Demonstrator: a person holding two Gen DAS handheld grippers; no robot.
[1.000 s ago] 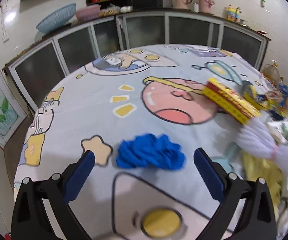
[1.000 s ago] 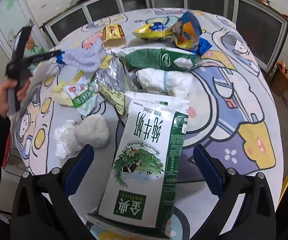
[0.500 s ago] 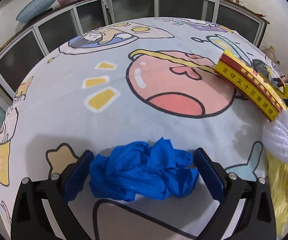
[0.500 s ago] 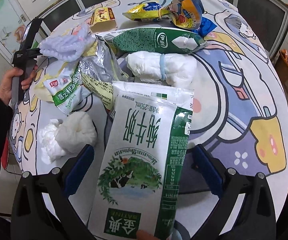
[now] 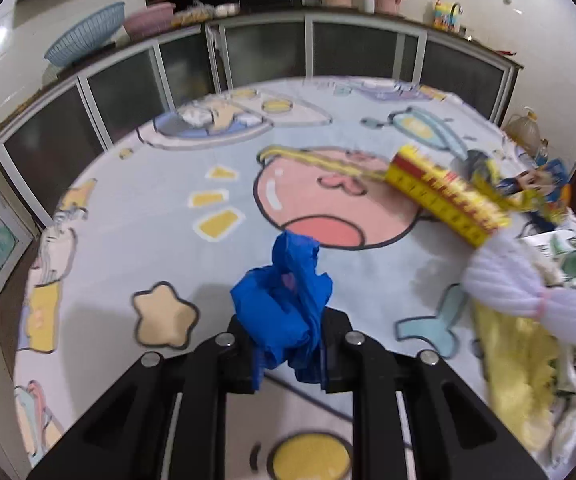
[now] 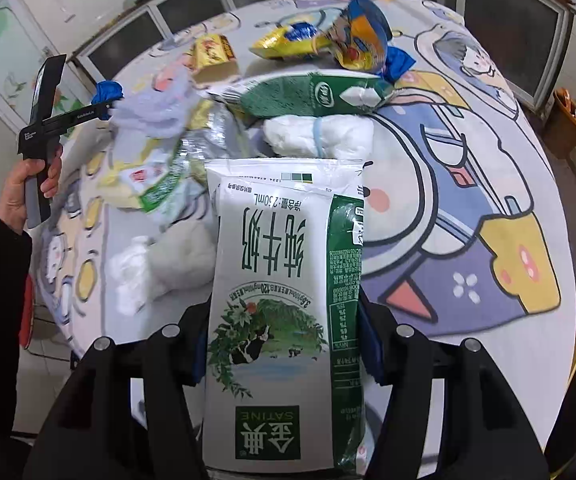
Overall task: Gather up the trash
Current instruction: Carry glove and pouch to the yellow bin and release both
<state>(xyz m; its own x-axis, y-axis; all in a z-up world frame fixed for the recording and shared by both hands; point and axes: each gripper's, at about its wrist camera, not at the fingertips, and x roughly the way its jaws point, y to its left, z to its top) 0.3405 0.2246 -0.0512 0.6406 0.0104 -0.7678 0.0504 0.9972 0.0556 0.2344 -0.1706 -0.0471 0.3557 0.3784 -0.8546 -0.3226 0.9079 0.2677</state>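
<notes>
My left gripper [image 5: 288, 344] is closing, and its pads squeeze a crumpled blue plastic wad [image 5: 284, 300] that stands bunched upright above the cartoon-print tablecloth [image 5: 148, 208]. The right wrist view shows the same gripper [image 6: 104, 108] at the far left, held by a hand, with the blue wad [image 6: 106, 90] at its tip. My right gripper [image 6: 284, 344] is closing too. Its pads press on both long edges of a white-and-green milk pack [image 6: 284, 264], which lies lengthwise between the fingers and hides the table beneath it.
A yellow-red box [image 5: 447, 200], a white ribbed cloth [image 5: 519, 292] and a yellow cloth [image 5: 519, 368] lie to the right. A green pack [image 6: 307, 94], a banded white wad [image 6: 319, 136], snack bags [image 6: 327, 40] and white tissue lumps [image 6: 160, 264] crowd the table. Glass-door cabinets ring it.
Both grippers went from wide open to closed in. The left squeezed the flat blue wad into an upright bunch. The right closed onto the milk pack's edges.
</notes>
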